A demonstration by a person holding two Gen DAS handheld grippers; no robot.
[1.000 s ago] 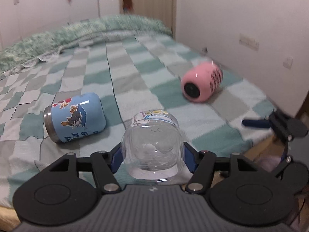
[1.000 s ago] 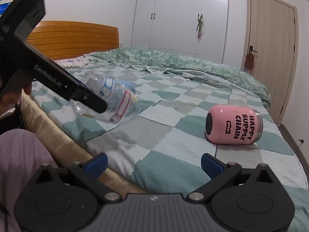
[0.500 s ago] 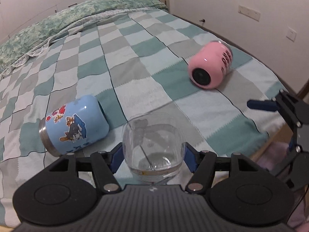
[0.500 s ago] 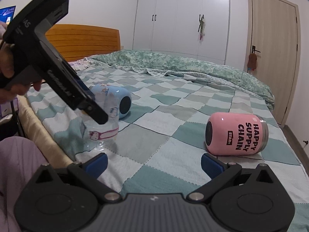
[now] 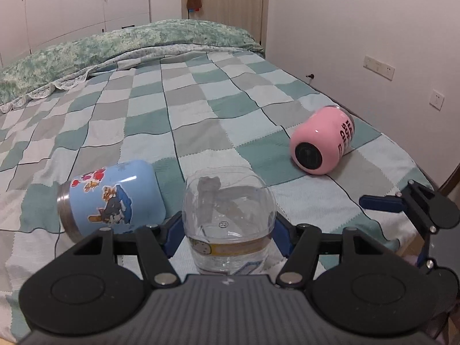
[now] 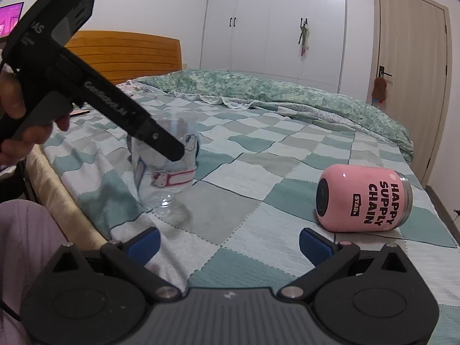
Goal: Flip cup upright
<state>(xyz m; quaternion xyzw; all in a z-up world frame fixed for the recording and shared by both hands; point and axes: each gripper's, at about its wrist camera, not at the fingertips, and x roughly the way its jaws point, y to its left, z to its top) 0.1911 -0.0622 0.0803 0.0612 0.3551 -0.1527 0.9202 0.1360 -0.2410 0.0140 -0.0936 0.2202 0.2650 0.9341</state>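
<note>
left gripper [image 5: 228, 230] closed on clear cup [image 5: 228, 218], upright near bed [image 5: 201, 115] edge, probably resting | right gripper [image 6: 228, 240] open, empty | left: release; pink cup [image 6: 363, 199], blue cup [image 5: 110, 198] lying sideways

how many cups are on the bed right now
3: a clear cup in the left gripper near the bed's edge, a blue cup lying beside it, a pink cup lying farther right.

Clear glossy glass cup [image 6: 165, 162], glossy pink tumbler [image 6: 363, 201] with steel rim, glossy blue tumbler [image 5: 110, 199], soft woven checked bedspread [image 5: 201, 115], lacquered wooden headboard [image 6: 126, 54], matt black plastic left gripper [image 5: 228, 234]
</note>
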